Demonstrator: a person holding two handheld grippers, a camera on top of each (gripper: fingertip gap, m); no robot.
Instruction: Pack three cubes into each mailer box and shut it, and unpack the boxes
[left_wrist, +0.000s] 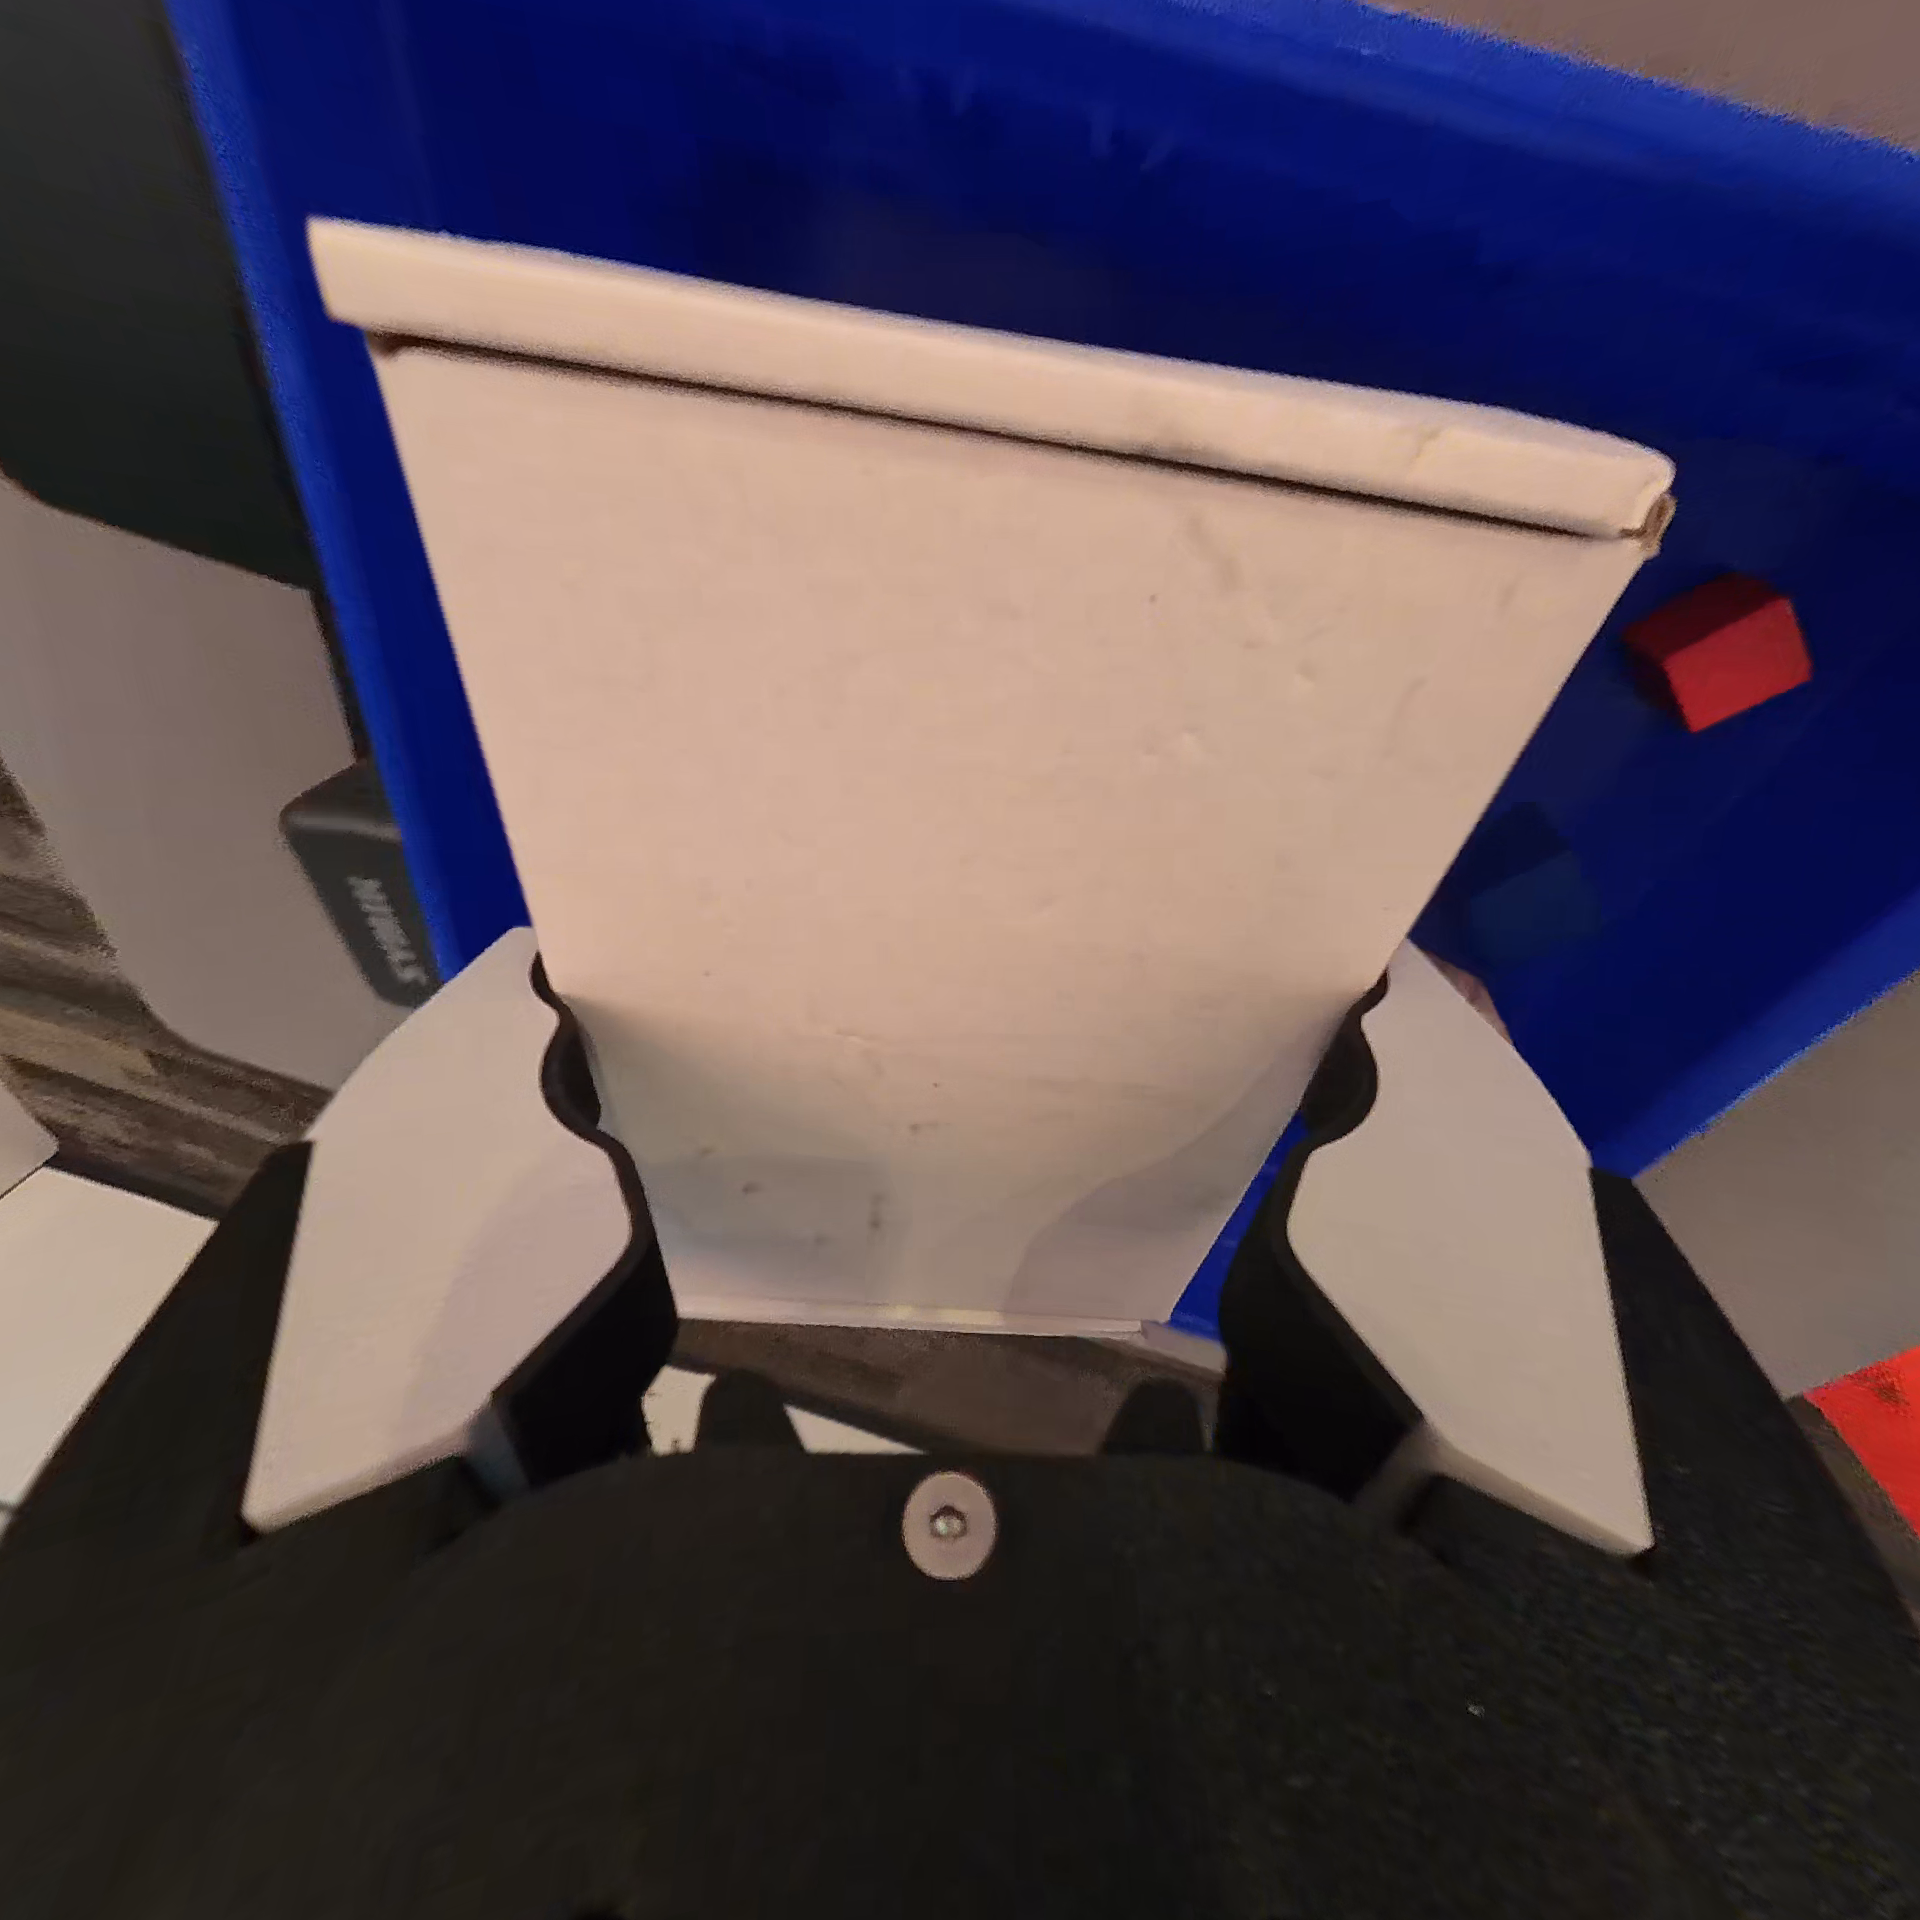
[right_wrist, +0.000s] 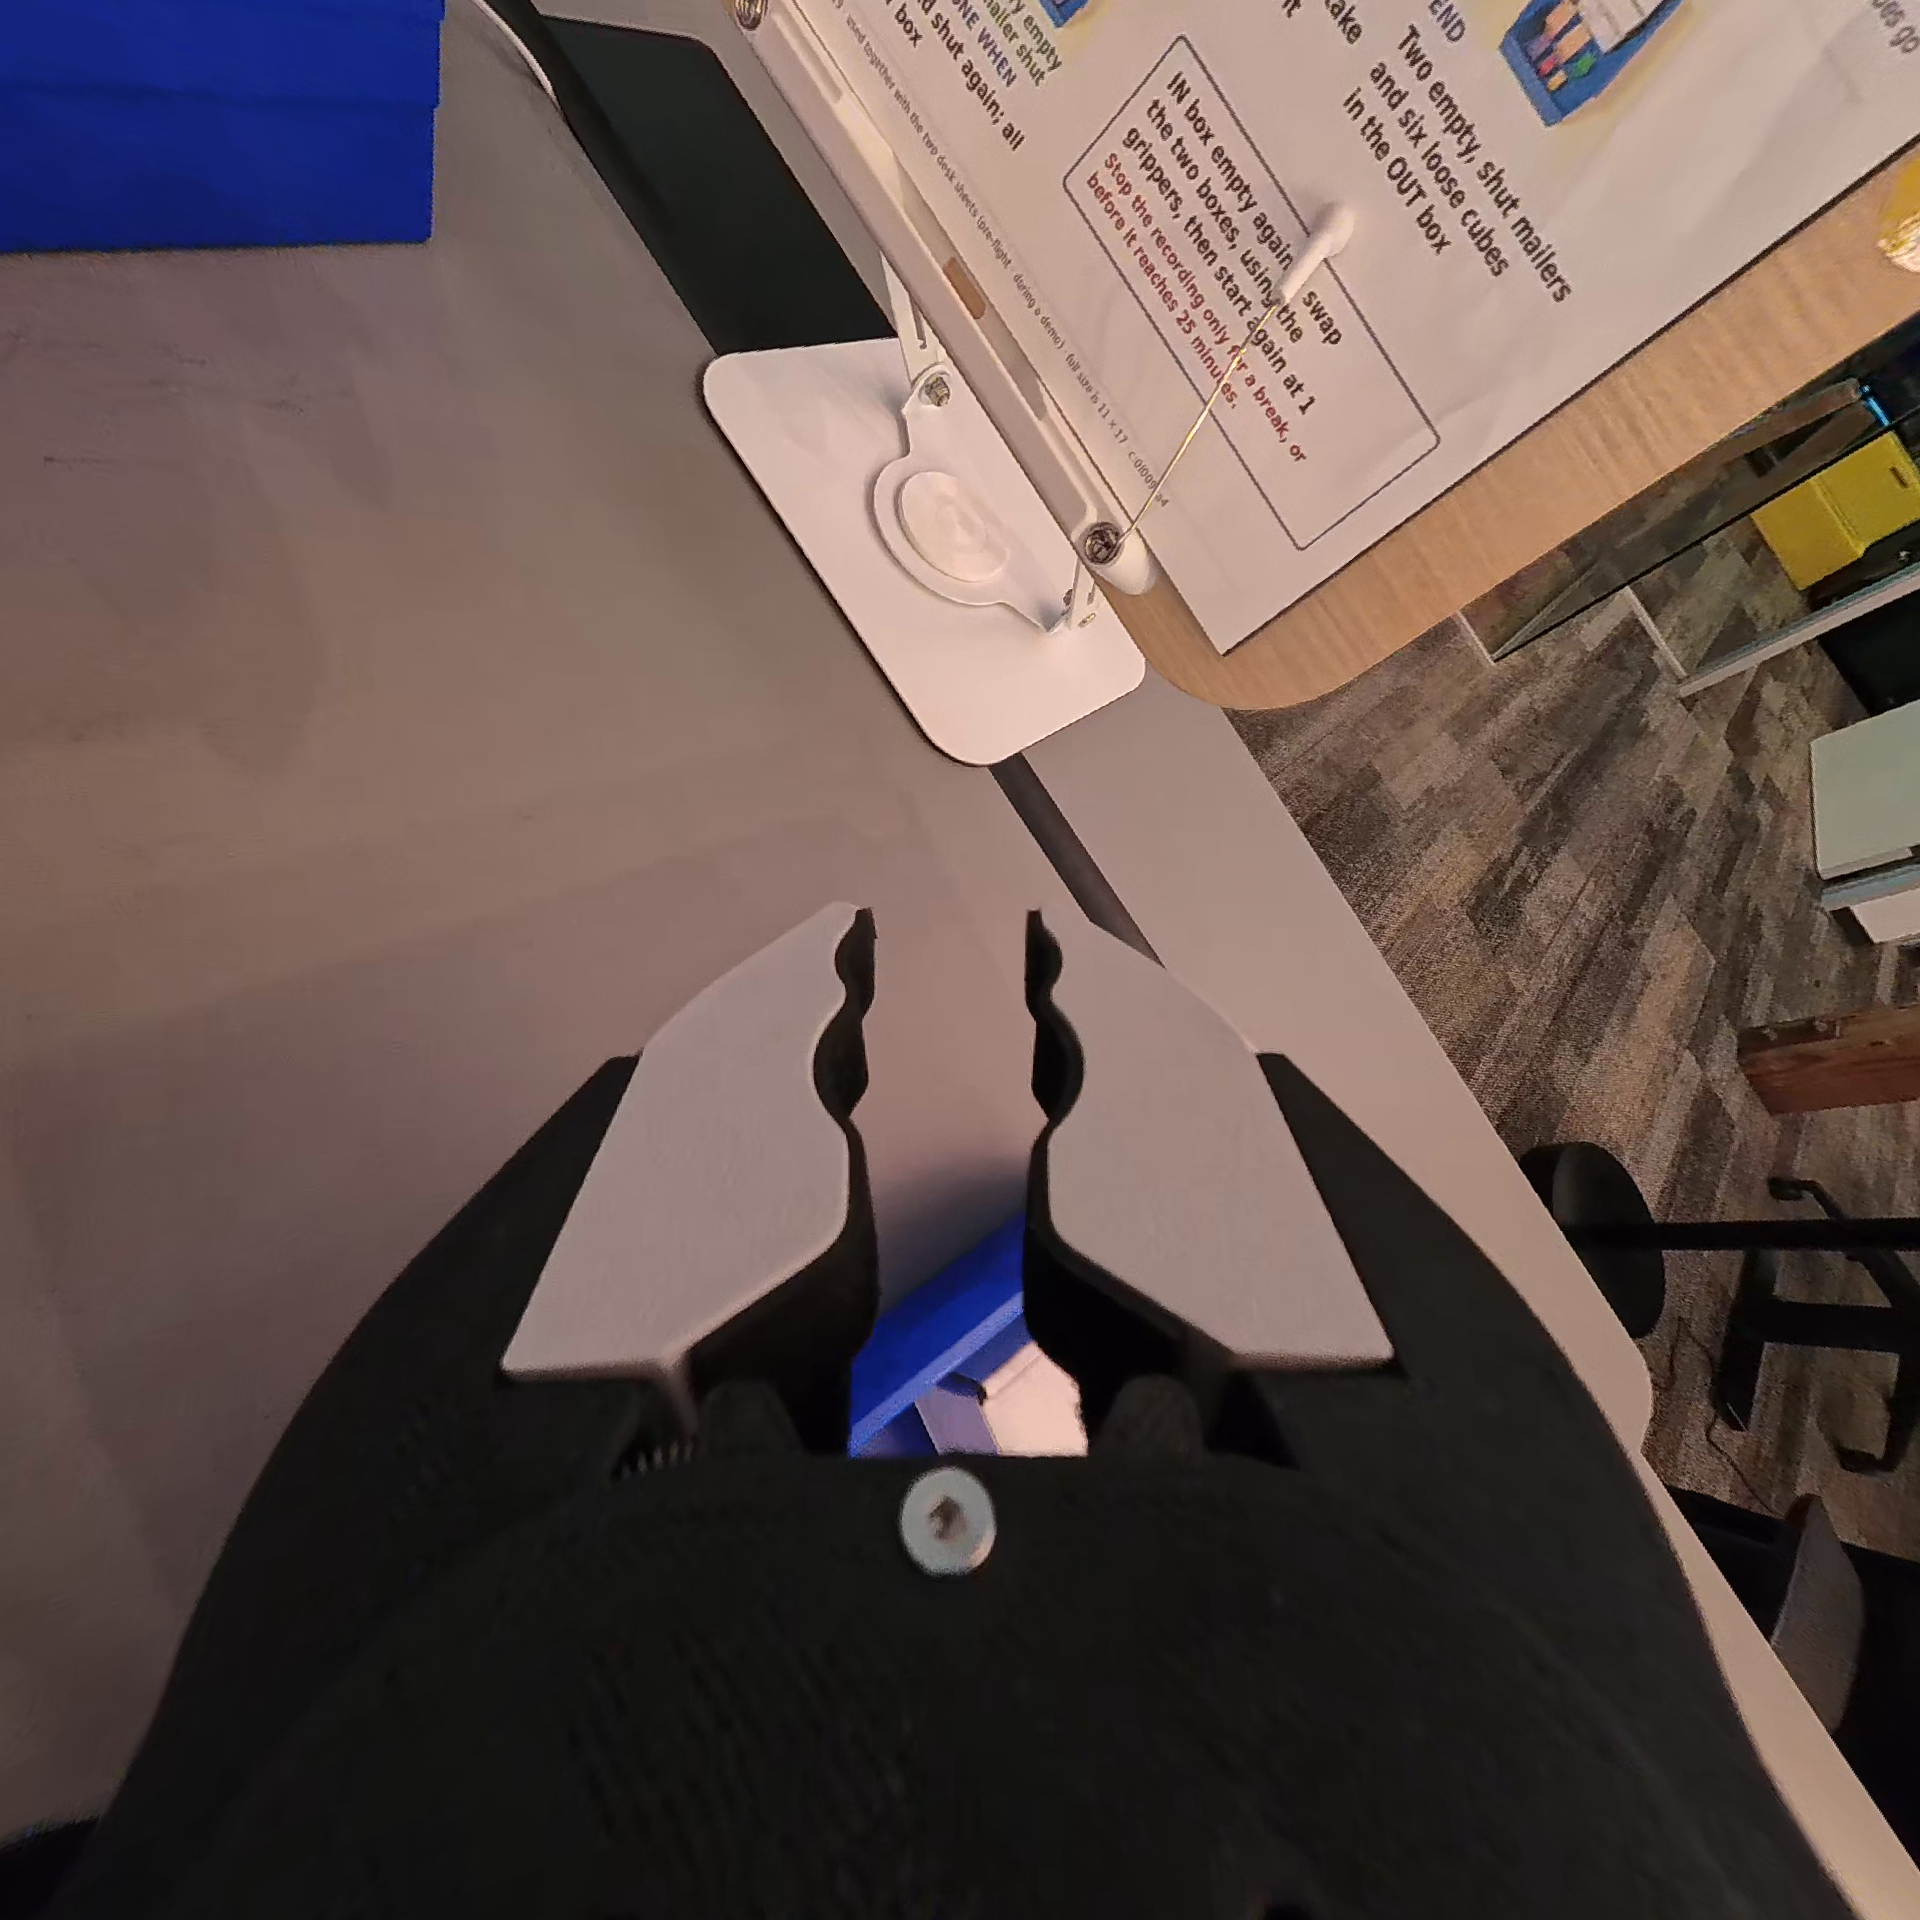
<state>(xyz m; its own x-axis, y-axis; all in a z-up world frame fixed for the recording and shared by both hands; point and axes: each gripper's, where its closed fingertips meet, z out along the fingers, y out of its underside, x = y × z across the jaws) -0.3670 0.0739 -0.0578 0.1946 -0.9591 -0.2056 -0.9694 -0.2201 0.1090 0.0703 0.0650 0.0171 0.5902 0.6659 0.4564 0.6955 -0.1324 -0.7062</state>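
Clearly, the left gripper had its jaws clenched on the sides of a shut white cardboard mailer box, held above a blue plastic bin. Inside that bin, right of the box, lay a small red cube and nearer a dark blue cube. The right gripper hovered over the grey surface, jaws parted and grasping nothing, near a white document stand bearing a printed sheet.

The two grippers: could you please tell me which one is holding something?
The left gripper, shut on the white mailer box; the right gripper is open with nothing between its fingers.
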